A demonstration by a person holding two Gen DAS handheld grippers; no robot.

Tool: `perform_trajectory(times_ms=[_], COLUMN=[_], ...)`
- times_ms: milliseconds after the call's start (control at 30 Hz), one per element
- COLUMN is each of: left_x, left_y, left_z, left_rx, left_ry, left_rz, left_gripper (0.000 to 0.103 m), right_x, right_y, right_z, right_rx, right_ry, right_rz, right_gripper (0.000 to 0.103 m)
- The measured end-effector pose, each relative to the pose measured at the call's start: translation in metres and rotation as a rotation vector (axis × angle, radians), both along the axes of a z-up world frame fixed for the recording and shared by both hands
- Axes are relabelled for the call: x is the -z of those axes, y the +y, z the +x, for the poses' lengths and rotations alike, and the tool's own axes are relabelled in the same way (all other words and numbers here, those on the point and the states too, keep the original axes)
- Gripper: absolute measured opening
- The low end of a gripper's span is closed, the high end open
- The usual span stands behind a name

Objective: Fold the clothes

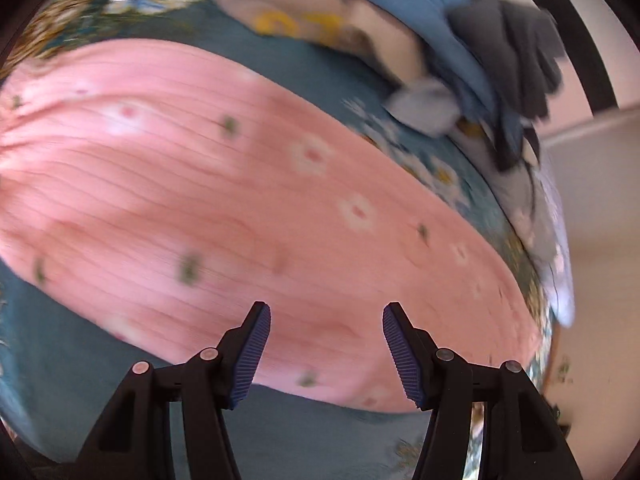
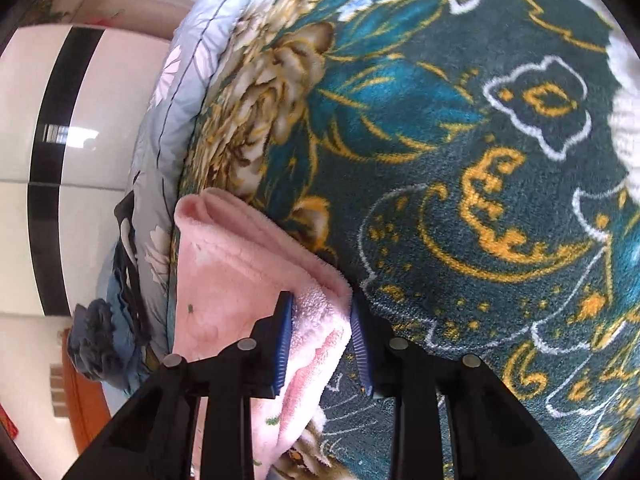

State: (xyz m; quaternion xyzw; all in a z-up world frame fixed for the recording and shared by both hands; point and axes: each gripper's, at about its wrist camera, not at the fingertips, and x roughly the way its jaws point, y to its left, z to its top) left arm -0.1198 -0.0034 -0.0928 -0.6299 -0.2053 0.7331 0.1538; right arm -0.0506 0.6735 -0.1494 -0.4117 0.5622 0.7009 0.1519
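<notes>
A pink fleece garment (image 1: pixel 224 208) with small flower prints lies spread flat on the teal floral blanket (image 1: pixel 256 56). My left gripper (image 1: pixel 326 320) hovers just over its near edge, open and empty. In the right wrist view the same pink garment (image 2: pixel 240 264) is bunched and folded over near the bed edge. My right gripper (image 2: pixel 320 316) has its fingers either side of a thick fold of it, pads pressed on the cloth.
A heap of other clothes, blue (image 1: pixel 404 4), grey (image 1: pixel 516 48) and cream with yellow print (image 1: pixel 304 20), lies at the far side of the bed. A dark garment (image 2: pixel 104 340) hangs off the bed edge. Beyond are white walls and floor.
</notes>
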Motion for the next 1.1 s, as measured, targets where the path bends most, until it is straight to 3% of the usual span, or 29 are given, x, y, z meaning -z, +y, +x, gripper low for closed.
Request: perform_trajectory(times_ms=[233, 333, 433, 533, 633, 767, 933, 1100], left_x=[0.022, 0.044, 0.038, 0.025, 0.014, 0.005, -0.008, -0.017], left_y=[0.089, 0.105, 0.114, 0.105, 0.079, 0.034, -0.019, -0.065], left_z=[0.031, 0.037, 0.035, 0.035, 0.037, 0.037, 0.035, 0.042], left_rx=[0.166, 0.172, 0.2, 0.19, 0.111, -0.031, -0.191, -0.305], left_ry=[-0.05, -0.092, -0.074, -0.06, -0.043, -0.013, 0.013, 0.028], left_rz=[-0.006, -0.065, -0.111, -0.071, -0.018, -0.088, -0.061, -0.02], left_gripper=[0.063, 0.063, 0.063, 0.063, 0.063, 0.063, 0.063, 0.063], right_x=[-0.013, -0.023, -0.043, -0.073, -0.109, -0.148, -0.19, -0.203], right_y=[-0.004, -0.005, -0.012, -0.025, -0.049, -0.096, -0.186, -0.289], right_z=[-0.01, -0.013, -0.02, -0.032, -0.048, -0.084, -0.109, -0.114], right_rx=[-0.044, -0.05, -0.064, -0.138, -0.246, -0.413, -0.605, -0.789], right_ry=[-0.031, -0.047, -0.015, 0.035, 0.102, 0.191, 0.323, 0.424], right_rz=[0.058, 0.074, 0.101, 0.178, 0.247, 0.316, 0.387, 0.434], right_gripper=[0.017, 0.016, 0.015, 0.015, 0.015, 0.015, 0.014, 0.014])
